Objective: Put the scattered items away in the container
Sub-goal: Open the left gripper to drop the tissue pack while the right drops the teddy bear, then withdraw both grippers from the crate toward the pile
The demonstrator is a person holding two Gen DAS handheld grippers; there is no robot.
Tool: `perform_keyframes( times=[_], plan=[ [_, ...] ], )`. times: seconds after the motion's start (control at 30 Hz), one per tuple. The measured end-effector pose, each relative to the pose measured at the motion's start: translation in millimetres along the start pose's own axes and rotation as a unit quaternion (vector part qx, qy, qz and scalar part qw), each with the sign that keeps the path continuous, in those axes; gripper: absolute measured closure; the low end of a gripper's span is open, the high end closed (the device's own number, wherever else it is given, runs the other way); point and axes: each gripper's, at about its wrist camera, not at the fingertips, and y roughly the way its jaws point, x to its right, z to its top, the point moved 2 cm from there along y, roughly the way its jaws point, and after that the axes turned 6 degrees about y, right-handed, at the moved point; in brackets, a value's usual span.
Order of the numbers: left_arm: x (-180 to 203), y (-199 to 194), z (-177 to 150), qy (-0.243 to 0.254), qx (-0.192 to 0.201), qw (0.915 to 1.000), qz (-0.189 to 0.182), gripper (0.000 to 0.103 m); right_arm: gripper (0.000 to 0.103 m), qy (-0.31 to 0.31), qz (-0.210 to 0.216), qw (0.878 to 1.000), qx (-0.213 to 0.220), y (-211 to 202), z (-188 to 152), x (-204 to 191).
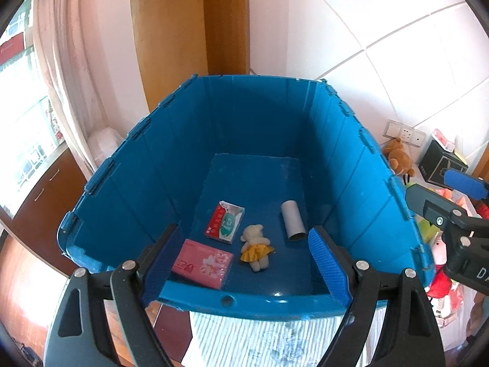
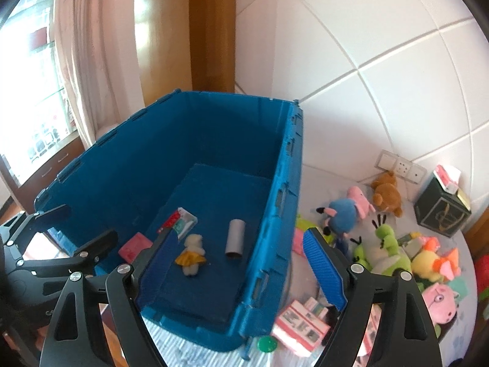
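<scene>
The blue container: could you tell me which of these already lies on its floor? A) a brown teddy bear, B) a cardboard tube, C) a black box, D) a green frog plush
B: the cardboard tube lies on the blue container's floor beside a small doll in a yellow skirt; the other three sit outside on the bed.

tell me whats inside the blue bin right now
Blue bin holds a pink tissue pack, a red-green box, a small doll and a cardboard tube. Its near corners are hidden.
</scene>
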Motion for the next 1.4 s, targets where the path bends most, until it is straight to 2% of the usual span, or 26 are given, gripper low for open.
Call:
perform_keyframes(
  times=[0.3, 0.53, 0.77, 0.83, 0.9, 1.0, 1.23, 1.4],
  plan=[
    [43, -26, -6, 0.008, 0.013, 0.9999, -0.006, 0.019, 0.016, 0.02, 0.0, 1.0, 0.015, -34, -16, 44],
    [107, -51, -11, 0.025, 0.034, 0.9988, -0.024, 0.019, 0.013, 0.043, -0.012, 0.999, 0.022, -64, -36, 106],
    [192, -68, -24, 0.046, 0.042, 0.9968, -0.051, 0.018, 0.013, 0.075, -0.036, 0.996, 0.027, -98, -69, 195],
    [218, -71, -31, 0.049, 0.043, 0.9961, -0.059, 0.018, 0.01, 0.083, -0.043, 0.995, 0.027, -108, -80, 219],
    [245, -74, -38, 0.053, 0.045, 0.9953, -0.068, 0.018, 0.0, 0.092, -0.05, 0.994, 0.024, -117, -95, 248],
    [279, -74, -49, 0.055, 0.046, 0.9946, -0.075, 0.018, 0.0, 0.107, -0.061, 0.992, 0.02, -130, -119, 291],
    [354, -52, -88, 0.069, 0.004, 0.9941, -0.084, 0.018, 0.0, 0.151, -0.08, 0.985, 0.0, -141, -173, 381],
    [382, -41, -105, 0.081, -0.005, 0.9928, -0.088, 0.018, 0.0, 0.197, -0.096, 0.975, -0.028, -134, -211, 433]
  ],
)
